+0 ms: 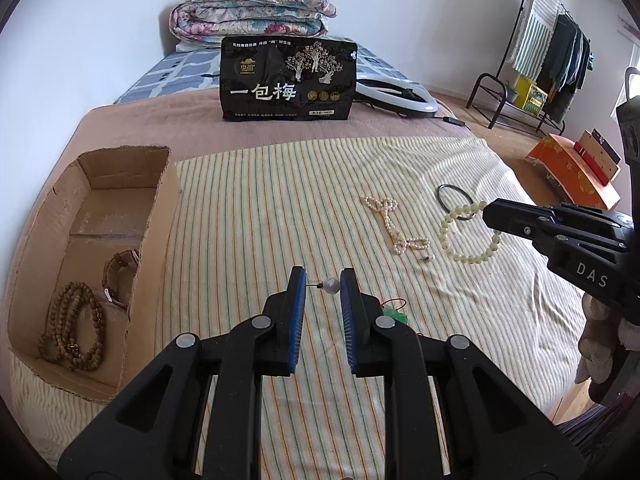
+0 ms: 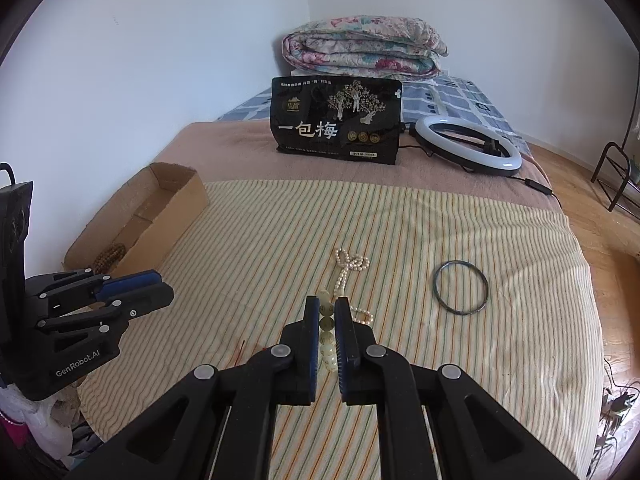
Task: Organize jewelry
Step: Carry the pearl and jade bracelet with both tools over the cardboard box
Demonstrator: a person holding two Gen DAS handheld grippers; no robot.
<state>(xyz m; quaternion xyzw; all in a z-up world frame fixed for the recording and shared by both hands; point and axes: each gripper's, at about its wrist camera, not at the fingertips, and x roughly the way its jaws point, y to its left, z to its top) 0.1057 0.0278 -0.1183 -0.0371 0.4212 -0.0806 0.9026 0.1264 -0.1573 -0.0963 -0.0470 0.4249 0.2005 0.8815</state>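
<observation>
My left gripper (image 1: 323, 286) is shut on a pearl stud earring (image 1: 331, 286), held across its tips above the striped towel (image 1: 260, 220). My right gripper (image 2: 327, 312) is shut on a pale green bead bracelet (image 2: 326, 338), which also shows in the left wrist view (image 1: 468, 236) partly resting on the towel. A white pearl necklace (image 1: 394, 224) lies mid-towel, with a second small earring (image 1: 429, 258) beside it. A dark bangle (image 2: 461, 287) lies to the right. The cardboard box (image 1: 36, 240) at the left holds brown wooden beads (image 1: 74, 328) and a brown-strapped watch (image 1: 120, 276).
A black snack bag (image 1: 288, 80) stands behind the towel, with a ring light (image 2: 468, 144) beside it and a folded quilt (image 1: 252, 12) at the bed's head. A green charm on red cord (image 1: 394, 312) lies under my left gripper. A clothes rack (image 1: 552, 60) stands on the floor at right.
</observation>
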